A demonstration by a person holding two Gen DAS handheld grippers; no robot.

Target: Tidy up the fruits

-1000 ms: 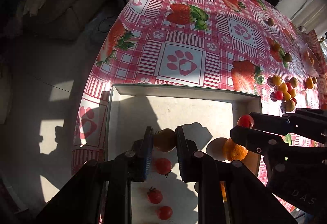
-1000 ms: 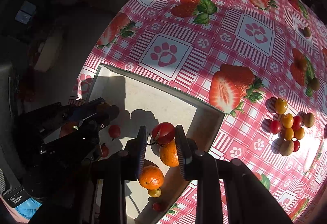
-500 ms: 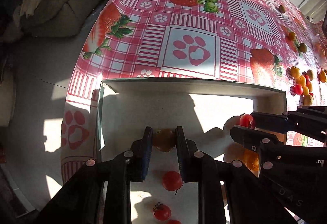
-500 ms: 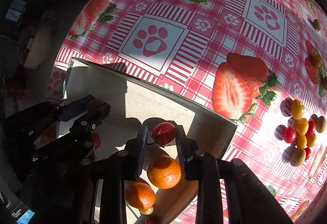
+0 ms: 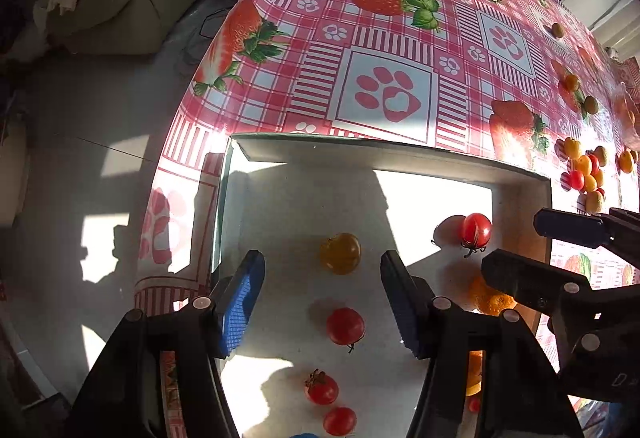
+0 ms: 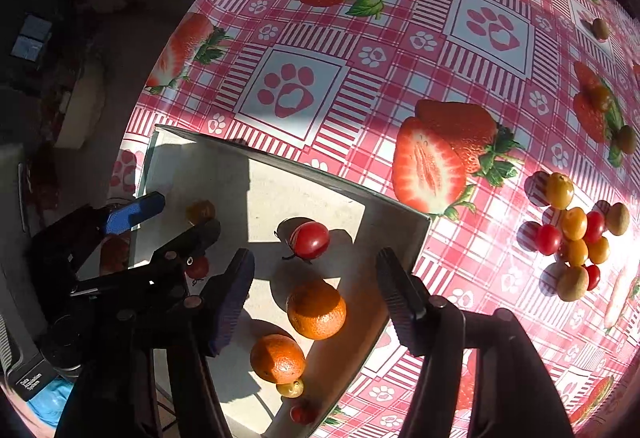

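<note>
since a moment ago both claws have let go: the left gripper [image 5: 322, 296] now gapes wide with the yellow tomato [image 5: 340, 253] lying loose on the white tray [image 5: 384, 154] floor just beyond its tips. the right gripper [image 6: 314, 288] is likewise spread, the red tomato [image 6: 309, 237] resting free inside the tray, two oranges [image 6: 316, 310] nearer. a fruit cluster [image 6: 574, 234] sits outside the tray on the tablecloth [image 6: 360, 50].
</note>
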